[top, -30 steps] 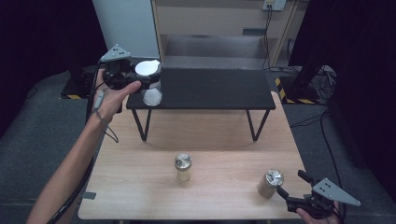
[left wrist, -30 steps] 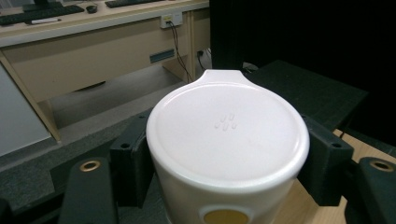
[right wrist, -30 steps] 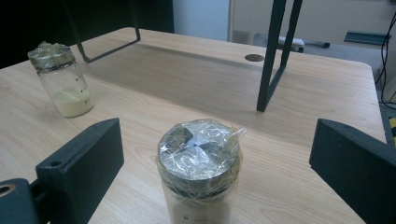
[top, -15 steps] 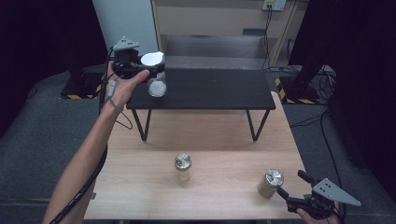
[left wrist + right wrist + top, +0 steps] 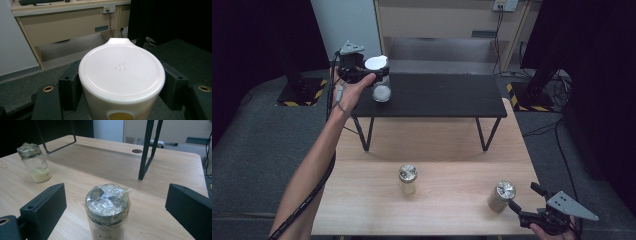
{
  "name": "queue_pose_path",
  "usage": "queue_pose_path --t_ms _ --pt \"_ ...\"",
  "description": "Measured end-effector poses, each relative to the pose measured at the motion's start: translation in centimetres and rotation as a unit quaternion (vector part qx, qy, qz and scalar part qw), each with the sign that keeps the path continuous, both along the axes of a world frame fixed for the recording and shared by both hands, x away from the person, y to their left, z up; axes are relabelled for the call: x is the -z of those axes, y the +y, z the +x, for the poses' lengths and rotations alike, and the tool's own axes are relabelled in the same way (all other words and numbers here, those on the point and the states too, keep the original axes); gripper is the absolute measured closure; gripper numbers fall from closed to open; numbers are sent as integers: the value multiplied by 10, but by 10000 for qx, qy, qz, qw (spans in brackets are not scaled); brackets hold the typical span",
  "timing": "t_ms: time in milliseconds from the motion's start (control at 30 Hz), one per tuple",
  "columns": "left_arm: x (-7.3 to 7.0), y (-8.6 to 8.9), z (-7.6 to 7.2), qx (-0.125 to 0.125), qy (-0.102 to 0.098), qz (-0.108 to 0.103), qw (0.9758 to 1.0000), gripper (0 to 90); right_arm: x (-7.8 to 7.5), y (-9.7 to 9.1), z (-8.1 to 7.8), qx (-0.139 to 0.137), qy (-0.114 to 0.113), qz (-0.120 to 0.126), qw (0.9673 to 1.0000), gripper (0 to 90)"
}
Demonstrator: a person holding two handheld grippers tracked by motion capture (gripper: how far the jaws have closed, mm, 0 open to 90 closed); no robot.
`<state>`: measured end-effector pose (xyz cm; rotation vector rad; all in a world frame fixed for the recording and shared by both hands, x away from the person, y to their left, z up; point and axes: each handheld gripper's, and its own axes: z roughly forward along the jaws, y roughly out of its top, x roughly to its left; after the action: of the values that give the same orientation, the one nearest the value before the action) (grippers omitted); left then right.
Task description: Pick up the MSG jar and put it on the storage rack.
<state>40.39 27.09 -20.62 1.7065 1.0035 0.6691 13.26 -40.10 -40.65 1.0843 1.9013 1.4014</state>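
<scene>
Left hand-held gripper (image 5: 371, 75) clamps a white-lidded jar (image 5: 381, 80) over the black shelf (image 5: 437, 95) (apparently touching); right hand-held gripper (image 5: 524, 207) gapes.

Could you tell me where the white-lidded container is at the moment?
The white-lidded container is clamped in the left gripper at the far left of the black raised shelf in the high view, well away from the two jars on the wooden table.

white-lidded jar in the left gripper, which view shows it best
The left gripper view: the white-lidded jar sits close up between the jaws, lid plain. The high view shows it small at the black shelf's left end.
</scene>
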Motion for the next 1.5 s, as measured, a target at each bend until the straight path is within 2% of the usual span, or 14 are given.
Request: queue_pose_path --t_ms 267,333,500,900,1233,1267,1300,1333,1400,1500 --pt "8 -2 3 -16 37 -15 10000 297 0 0 0 5 1 7 10000 42" --pt "9 -3 2 -31 25 -31 10000 297 0 0 0 4 4 11 10000 42" --pt "10 -5 0 -2 -42 81 10000 296 0 0 0 3 5 7 10000 42" --pt "15 -5 -3 -31 -124 20 9999 294 0 0 0 -12 5 3 10000 42" --pt "12 -8 -5 -46 -139 188 9997 286 0 0 0 -4 4 1 10000 42" --pt "11 -8 -5 -37 -142 191 9997 273 0 0 -1 -4 -9 7 10000 42" --pt "11 -8 -5 -37 -142 191 9997 222 0 0 -1 -4 -9 7 10000 42" --pt "10 -7 -5 -82 -114 119 9998 222 0 0 -1 -3 -14 7 10000 42" --pt "10 -5 -8 -131 -233 -30 9996 118 0 0 -1 -1 -3 10 10000 42" --pt "8 -3 -10 -94 -272 -26 9996 66 0 0 -1 -1 -16 2 10000 42"
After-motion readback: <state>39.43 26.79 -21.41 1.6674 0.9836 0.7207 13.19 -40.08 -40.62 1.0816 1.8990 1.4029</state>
